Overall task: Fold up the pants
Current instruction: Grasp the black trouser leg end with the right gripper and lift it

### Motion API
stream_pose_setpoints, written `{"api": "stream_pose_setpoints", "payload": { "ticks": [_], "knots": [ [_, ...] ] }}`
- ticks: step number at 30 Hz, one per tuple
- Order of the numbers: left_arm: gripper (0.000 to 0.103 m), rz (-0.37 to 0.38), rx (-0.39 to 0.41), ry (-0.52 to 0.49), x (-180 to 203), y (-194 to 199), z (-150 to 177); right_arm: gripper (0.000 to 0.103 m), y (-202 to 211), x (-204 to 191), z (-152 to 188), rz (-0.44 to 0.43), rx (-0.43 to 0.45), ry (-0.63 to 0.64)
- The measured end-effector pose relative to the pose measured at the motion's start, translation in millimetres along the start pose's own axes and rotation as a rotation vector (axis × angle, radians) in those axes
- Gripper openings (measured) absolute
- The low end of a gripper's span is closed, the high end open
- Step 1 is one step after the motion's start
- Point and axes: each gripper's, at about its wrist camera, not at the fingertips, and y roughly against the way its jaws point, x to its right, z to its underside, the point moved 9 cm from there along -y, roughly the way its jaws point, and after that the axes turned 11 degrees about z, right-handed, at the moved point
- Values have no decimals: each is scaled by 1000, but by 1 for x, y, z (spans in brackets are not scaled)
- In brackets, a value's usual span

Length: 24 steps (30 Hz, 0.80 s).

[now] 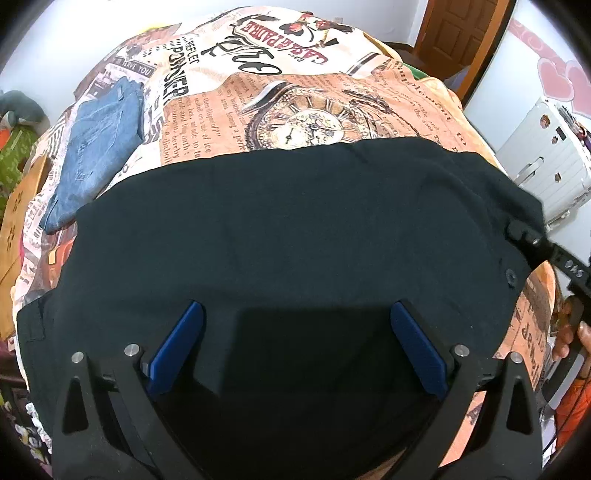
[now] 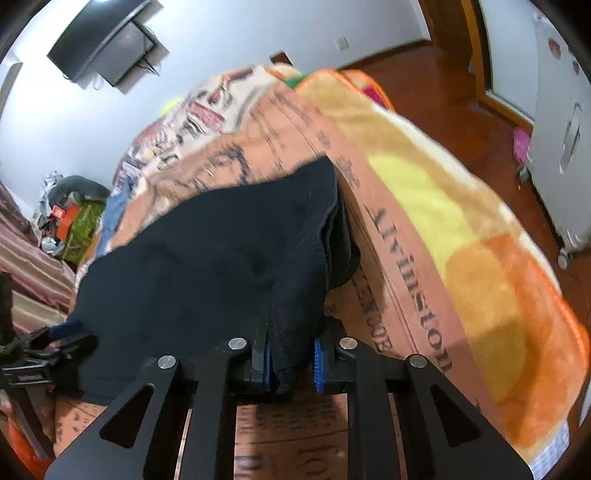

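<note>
On a bed under a printed newspaper-pattern blanket [image 1: 314, 99], black pants [image 1: 295, 229] lie spread near; left hand-held gripper [image 1: 295, 343] spread apart above them, right hand-held gripper [image 2: 291, 363] clamped on their right edge.

blanket [image 1: 332, 96]: newspaper-and-clock print, covers the bed | jeans [image 1: 99, 147]: blue, folded, lying on the blanket's left part | door [image 1: 454, 33]: brown wood, far right corner | suitcase [image 1: 543, 155]: white, stickered, beside the bed | television [image 2: 107, 40]: dark screen mounted on the white wall | floor [image 2: 461, 107]: reddish wood
</note>
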Motion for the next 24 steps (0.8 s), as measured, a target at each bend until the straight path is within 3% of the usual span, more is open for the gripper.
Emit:
{"api": "stream_pose_setpoints", "payload": {
  "ticks": [6,13,24],
  "knots": [
    [103,-4,96,-3,-5,37,-12,14,46,-32,-37,-52,129,35],
    [103,-13,226,18,-29,94,-19,14,89,-99,-66,-140,245,150],
    [103,-34,338,126,-93,148,11,14,87,-206,-61,-264,249,305]
  ]
}}
